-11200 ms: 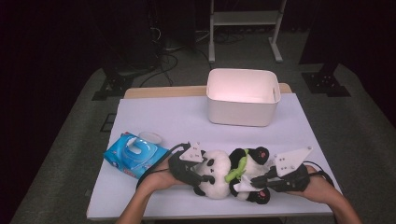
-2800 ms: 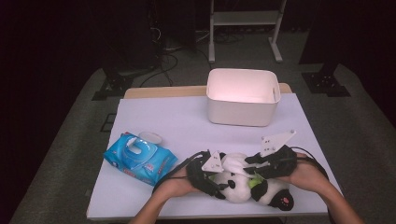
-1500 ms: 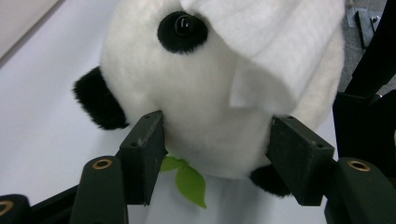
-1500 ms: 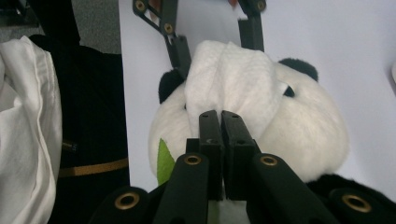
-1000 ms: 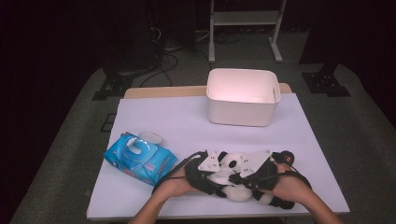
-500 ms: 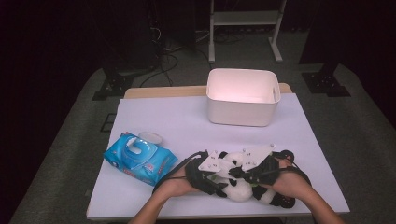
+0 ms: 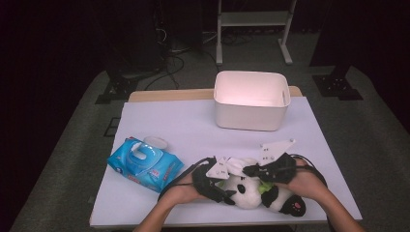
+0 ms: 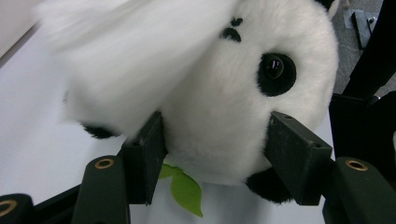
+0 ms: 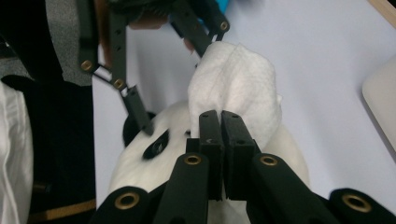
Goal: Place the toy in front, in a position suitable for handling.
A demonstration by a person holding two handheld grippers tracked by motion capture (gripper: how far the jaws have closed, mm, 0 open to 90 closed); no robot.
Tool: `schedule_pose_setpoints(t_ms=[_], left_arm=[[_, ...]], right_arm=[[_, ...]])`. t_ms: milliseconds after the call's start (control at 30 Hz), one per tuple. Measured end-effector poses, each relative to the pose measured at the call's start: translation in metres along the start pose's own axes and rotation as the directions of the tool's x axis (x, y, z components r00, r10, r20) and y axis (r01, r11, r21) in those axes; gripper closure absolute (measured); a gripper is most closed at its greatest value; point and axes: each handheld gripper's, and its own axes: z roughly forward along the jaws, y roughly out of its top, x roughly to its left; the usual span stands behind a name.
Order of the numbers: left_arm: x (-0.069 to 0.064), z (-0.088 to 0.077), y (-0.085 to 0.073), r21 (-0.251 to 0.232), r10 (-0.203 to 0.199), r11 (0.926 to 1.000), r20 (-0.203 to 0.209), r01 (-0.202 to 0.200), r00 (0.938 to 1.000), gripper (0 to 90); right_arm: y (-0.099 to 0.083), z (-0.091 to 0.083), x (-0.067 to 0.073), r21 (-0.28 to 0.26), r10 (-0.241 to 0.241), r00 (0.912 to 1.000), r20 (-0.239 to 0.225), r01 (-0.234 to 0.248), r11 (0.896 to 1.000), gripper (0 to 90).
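Observation:
A black-and-white panda plush (image 7: 251,193) lies on its side near the table's front edge. My left gripper (image 7: 218,184) is shut on its head: in the left gripper view both pads (image 8: 148,154) press into the white fur of the head (image 8: 224,93), just above a green leaf (image 8: 186,190). My right gripper (image 7: 252,170) hovers over the head, shut on a crumpled white wipe (image 9: 238,88). The wipe sticks out past the closed jaws and rests against the panda's crown (image 9: 154,140). In the left gripper view the wipe (image 8: 130,60) is a white blur.
A blue pack of wet wipes (image 7: 145,163) lies at the front left, a small clear lid (image 7: 155,141) just behind it. A white bin (image 7: 251,99) stands at the back of the white table (image 7: 183,121). A person's hands hold both grippers.
My right gripper has slid a little to the right and away across the panda's head with the wipe. The left gripper and the panda have stayed put.

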Motion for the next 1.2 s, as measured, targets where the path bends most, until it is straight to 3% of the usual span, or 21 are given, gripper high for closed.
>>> schedule_pose_setpoints(t_ms=[200, 333, 400, 500, 633, 700, 867, 1200], left_arm=[[0.001, -0.002, -0.001, -0.007, -0.003, 1.0, 0.011, 0.004, 0.9999, 37.4], [-0.001, -0.008, 0.005, -0.038, -0.001, 0.9993, 0.003, 0.001, 1.0, 32.4], [-0.002, -0.01, 0.008, -0.055, -0.001, 0.9985, -0.017, 0.0, 0.9999, 28.4], [-0.005, -0.006, 0.01, -0.048, 0.01, 0.9988, -0.002, -0.01, 0.9999, 30.3], [-0.007, -0.003, 0.008, -0.043, 0.004, 0.9991, 0.002, -0.004, 1.0, 33.9], [-0.009, -0.002, 0.008, -0.04, 0.016, 0.9991, 0.003, -0.015, 0.9999, 34.2], [-0.011, -0.002, 0.007, -0.026, 0.023, 0.9994, -0.001, -0.023, 0.9997, 34.2], [-0.009, -0.006, 0.007, -0.027, 0.025, 0.9993, 0.008, -0.024, 0.9997, 34.3]], right_arm=[[-0.003, 0.002, -0.01, 0.018, 0.04, 0.9992, -0.008, -0.04, 0.999, 87.5], [-0.01, -0.005, -0.003, 0.01, 0.063, 0.9978, -0.022, -0.063, 0.998, 87.5], [-0.011, -0.006, 0.002, 0.013, 0.05, 0.998, -0.04, -0.05, 0.999, 87.5], [-0.01, -0.008, 0.008, 0.021, 0.038, 0.998, -0.05, -0.037, 0.999, 87.5], [-0.003, -0.007, 0.007, 0.046, 0.035, 0.9989, -0.031, -0.033, 0.998, 87.4], [0.003, -0.004, 0.006, 0.051, 0.032, 0.9995, 0.003, -0.032, 0.998, 87.5], [0.011, 0.009, 0.003, 0.084, 0.048, 0.9987, 0.015, -0.049, 0.995, 87.5], [-0.014, -0.016, 0.003, 0.057, 0.102, 0.9943, 0.033, -0.104, 0.993, 87.5]])
